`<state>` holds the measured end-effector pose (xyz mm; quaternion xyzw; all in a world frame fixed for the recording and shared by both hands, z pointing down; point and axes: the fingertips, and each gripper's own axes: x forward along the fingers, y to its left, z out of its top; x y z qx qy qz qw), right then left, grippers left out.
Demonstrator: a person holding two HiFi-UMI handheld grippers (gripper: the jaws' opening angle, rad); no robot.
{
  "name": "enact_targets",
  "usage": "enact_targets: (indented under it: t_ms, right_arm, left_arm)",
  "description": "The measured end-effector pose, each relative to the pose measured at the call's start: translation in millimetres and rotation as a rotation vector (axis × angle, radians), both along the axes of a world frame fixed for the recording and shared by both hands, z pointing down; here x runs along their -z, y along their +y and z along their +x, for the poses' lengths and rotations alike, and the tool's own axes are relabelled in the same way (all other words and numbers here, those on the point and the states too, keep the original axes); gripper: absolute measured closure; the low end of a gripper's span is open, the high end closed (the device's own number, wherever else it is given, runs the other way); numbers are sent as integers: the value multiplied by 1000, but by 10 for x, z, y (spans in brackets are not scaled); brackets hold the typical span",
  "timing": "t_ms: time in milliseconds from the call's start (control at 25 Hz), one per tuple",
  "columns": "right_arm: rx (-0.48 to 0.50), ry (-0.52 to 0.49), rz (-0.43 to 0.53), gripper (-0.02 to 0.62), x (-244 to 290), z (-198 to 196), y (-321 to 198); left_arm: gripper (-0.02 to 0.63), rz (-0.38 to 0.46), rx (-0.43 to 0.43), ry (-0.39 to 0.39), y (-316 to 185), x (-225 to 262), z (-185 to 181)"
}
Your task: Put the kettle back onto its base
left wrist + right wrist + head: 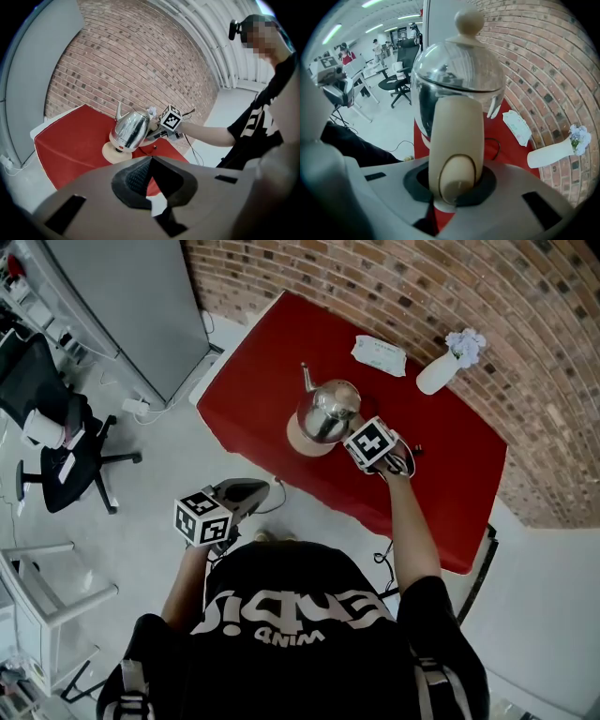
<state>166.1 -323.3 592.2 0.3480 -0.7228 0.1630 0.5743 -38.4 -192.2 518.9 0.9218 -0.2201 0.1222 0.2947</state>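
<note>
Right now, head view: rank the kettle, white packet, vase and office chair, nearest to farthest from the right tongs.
1. kettle: mid table, held by its handle in the right tongs.
2-3. white packet and vase: both toward the brick wall, too close to call.
4. office chair: on the floor, far left.

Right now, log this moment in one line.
right tongs: shut on kettle handle | kettle: tilted above base | left tongs: shut, empty
</note>
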Motion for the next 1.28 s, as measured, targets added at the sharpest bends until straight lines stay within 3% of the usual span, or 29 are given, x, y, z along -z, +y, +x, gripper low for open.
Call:
enact_targets:
  t_ms: [560,800,1280]
  right_arm:
    - [20,44,-37,529,-304,-140,39]
    - [2,-2,-59,529,-358,-191,79]
    - [21,45,-88,529,-407,-250,138]
  left_arm:
    - [598,-8,32,3,-13,7,-146]
    - [598,-10,36,2,-5,4,-157]
    - [597,-10,27,10,33,19,-99]
